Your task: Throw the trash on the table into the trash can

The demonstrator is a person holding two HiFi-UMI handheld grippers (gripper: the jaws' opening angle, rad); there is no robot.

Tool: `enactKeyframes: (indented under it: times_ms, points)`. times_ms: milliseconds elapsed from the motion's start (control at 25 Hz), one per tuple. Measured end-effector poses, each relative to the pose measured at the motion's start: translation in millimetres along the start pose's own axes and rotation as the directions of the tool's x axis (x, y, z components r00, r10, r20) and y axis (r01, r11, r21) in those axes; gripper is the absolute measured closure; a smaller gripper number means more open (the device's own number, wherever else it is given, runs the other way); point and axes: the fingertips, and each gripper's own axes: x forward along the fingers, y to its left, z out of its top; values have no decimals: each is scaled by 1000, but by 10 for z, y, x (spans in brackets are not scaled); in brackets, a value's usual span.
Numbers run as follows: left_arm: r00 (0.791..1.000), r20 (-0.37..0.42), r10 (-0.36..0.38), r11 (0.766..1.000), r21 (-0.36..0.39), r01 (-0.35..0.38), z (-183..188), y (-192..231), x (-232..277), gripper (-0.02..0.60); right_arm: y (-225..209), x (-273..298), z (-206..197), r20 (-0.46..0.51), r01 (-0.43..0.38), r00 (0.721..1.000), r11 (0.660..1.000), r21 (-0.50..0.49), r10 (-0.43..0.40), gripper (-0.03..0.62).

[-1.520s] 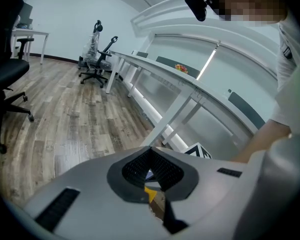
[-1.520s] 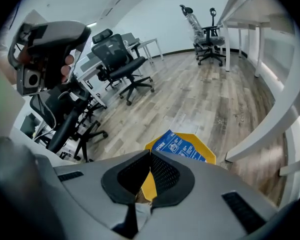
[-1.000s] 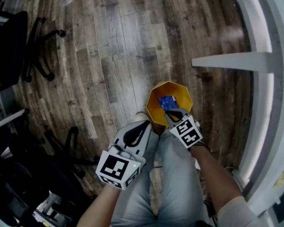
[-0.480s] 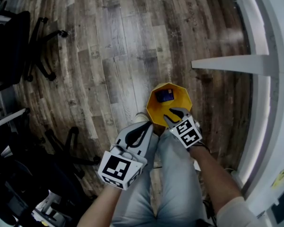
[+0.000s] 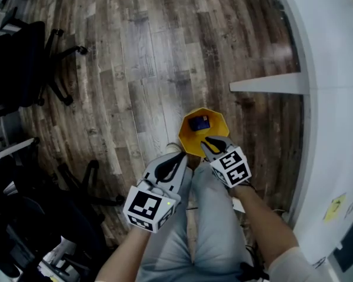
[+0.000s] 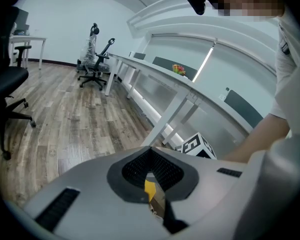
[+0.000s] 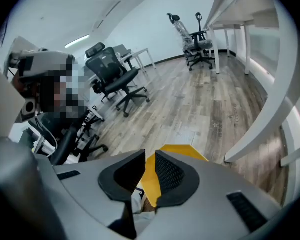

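My right gripper (image 5: 213, 144) hangs over the near rim of the yellow trash can (image 5: 186, 135). Its jaws are a narrow slit apart and have just been closing, with nothing between them. The blue packet (image 5: 198, 123) lies inside the can, toward its far side, so I judge that piece delivered. My left gripper (image 5: 177, 159) sits just left of the can, above my left leg, with its jaws pressed together and empty.

The can is what worries me most. It stands right against my feet and looks light, so a careless knee or a gripper clipping its rim as I turn away could tip it and spill the packet onto the floor. The white table (image 5: 335, 69) runs close along my right, and a quick swing of the right gripper could knock its edge. I also can't see from here whether any trash is left on the table, so I might stop too soon. If I reach for the next piece with the jaws this narrow, I would shove it rather than grasp it.
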Motion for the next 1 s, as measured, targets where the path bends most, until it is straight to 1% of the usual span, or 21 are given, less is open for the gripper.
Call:
enactKeyframes:
  times_ms: [40,120,360,520,680,840,1000]
  points:
    - [1000,0,-2,1000,3,2,39,-59,-48,580,77,-98,81,17,-15,1000,1000,6,15,522]
    - [1000,5,-9,1000,11,8,130,-183,-150,580,250,-303,246,47,-54,997,998,14,53,545]
    - [1000,25,-5,1000,10,4,420,-503,-483,580,754,-1132,891,146,-108,983,994,-3,107,559]
    - [999,35,7,1000,22,-8,654,-684,-723,580,958,-1773,1305,212,-79,974,997,-19,82,560]
    - [999,46,26,999,40,-28,930,-872,-1004,580,1116,-2338,1599,285,-61,957,998,-11,62,560]
    - [997,68,21,997,71,-26,1187,-1127,-1280,580,1231,-2827,1783,335,-27,942,1000,-6,27,562]
    - [997,74,17,996,88,-24,1359,-1371,-1480,580,1279,-3292,1973,383,39,923,999,-36,-22,562]
